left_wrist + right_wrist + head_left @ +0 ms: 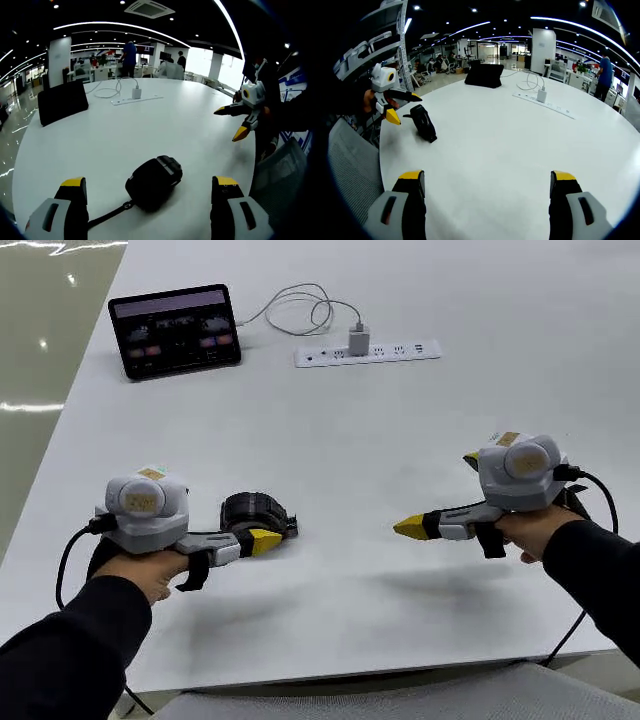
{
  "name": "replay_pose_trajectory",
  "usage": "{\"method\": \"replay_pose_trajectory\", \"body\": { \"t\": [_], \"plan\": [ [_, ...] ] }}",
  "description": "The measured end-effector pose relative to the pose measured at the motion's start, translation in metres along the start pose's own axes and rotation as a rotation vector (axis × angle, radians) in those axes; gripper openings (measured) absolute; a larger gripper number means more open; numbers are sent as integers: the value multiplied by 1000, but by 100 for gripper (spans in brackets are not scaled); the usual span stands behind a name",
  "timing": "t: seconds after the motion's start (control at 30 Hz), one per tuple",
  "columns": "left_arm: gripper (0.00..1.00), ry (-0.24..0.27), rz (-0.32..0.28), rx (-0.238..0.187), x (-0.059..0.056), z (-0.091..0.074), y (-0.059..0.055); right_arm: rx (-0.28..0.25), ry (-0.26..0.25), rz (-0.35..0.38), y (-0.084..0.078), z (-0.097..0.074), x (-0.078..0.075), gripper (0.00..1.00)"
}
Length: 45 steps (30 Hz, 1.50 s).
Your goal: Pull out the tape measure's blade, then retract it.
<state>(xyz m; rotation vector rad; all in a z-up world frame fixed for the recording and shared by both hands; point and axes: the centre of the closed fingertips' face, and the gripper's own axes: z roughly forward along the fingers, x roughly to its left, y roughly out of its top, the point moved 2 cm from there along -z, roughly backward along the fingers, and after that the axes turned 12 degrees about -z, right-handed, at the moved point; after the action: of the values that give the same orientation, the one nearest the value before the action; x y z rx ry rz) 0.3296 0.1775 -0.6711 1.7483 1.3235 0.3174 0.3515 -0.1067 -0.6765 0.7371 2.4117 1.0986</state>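
Observation:
A black tape measure (257,512) lies on the white table (400,420) near its front left. My left gripper (274,532) is open, with the tape measure (154,182) between its yellow-tipped jaws and a gap on each side. A dark strap (106,216) trails from the case toward the left jaw. No blade is drawn out. My right gripper (440,492) hovers open over the table's right side, well away from the tape measure (423,123), with nothing between its jaws. The right gripper (230,122) appears in the left gripper view, and the left gripper (404,107) in the right gripper view.
A dark tablet (175,330) stands at the far left of the table. A white power strip (368,353) with a plugged charger (358,340) and coiled cable (305,310) lies at the back. The table's front edge (380,665) runs just below both grippers.

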Motion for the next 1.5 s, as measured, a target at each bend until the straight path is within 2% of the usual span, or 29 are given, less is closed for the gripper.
{"method": "replay_pose_trajectory", "body": {
  "t": [0.1,0.33,0.5,0.53,0.67,0.87,1.17,1.37,1.5],
  "plan": [
    [100,-13,-30,-8,2,-6,2,-6,-11,12,-3,-8,0,100],
    [100,-18,-49,-29,7,-18,1,-12,-35,23,-9,-25,-2,100],
    [100,-10,-45,-19,10,-26,-5,-16,-42,10,-12,-38,0,100],
    [100,-1,-25,-29,11,-28,-5,-15,-42,9,-14,-41,0,100],
    [100,-7,-19,-31,8,-35,-5,-8,-50,9,-22,-50,1,100],
    [100,-7,-30,-42,10,-47,-5,-14,-66,8,-29,-63,6,100],
    [100,-1,-24,-20,12,-63,-19,-25,-65,15,-36,-84,18,100],
    [100,-6,-25,-21,10,-76,-26,-12,-81,32,-52,-98,20,100],
    [100,-4,-29,-16,10,-80,-31,-9,-90,36,-57,-107,22,100]
  ]
}}
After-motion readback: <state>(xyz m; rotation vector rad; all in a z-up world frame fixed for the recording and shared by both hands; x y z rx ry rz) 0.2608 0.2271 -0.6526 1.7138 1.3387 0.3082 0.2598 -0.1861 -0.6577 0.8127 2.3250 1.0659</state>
